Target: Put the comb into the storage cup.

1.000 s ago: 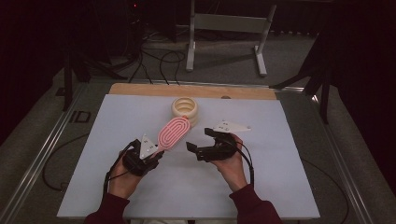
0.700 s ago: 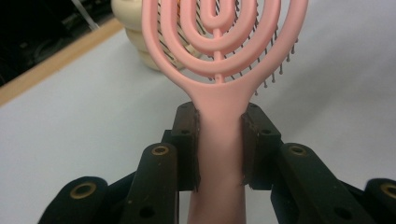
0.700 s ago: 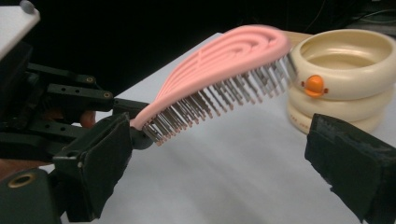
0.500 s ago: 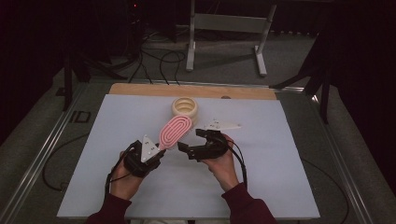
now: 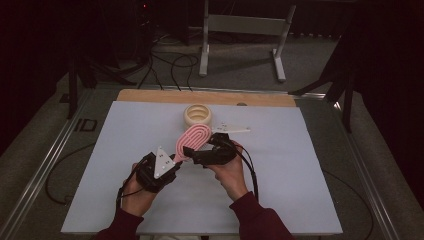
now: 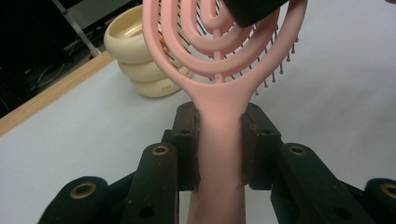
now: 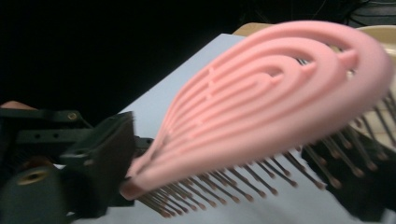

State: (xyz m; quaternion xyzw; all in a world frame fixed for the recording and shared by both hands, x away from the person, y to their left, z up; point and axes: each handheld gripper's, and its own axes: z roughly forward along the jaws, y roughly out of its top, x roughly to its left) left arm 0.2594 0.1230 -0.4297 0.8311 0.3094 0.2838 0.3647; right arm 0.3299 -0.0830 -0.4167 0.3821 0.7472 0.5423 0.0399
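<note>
Right now my left tongs (image 5: 172,161) are pinching the handle of the pink hairbrush (image 5: 192,139); in the left gripper view the two black jaws press against either side of the handle (image 6: 218,140), and the looped, open-work head rises up and away from them with its bristles pointing toward the white tabletop (image 5: 290,165). The brush is lifted off the tabletop, slanting up from my left hand (image 5: 135,187) toward the far middle of the sheet. My right tongs (image 5: 189,151) come in from the other side, at the lower part of the brush head, and my right hand (image 5: 231,170) holds them just beside the left ones. In the right gripper view one dark jaw sits at the near end of the pink head (image 7: 261,93) and the other lies under the bristles (image 7: 261,177) farther along, so the jaws look spread with the head between them, though the picture is blurred and I cannot tell whether they touch it. Just beyond the brush tip a cream-coloured ringed holder (image 5: 198,115) stands on the tabletop near the wooden strip (image 5: 150,96) at the far edge.
</note>
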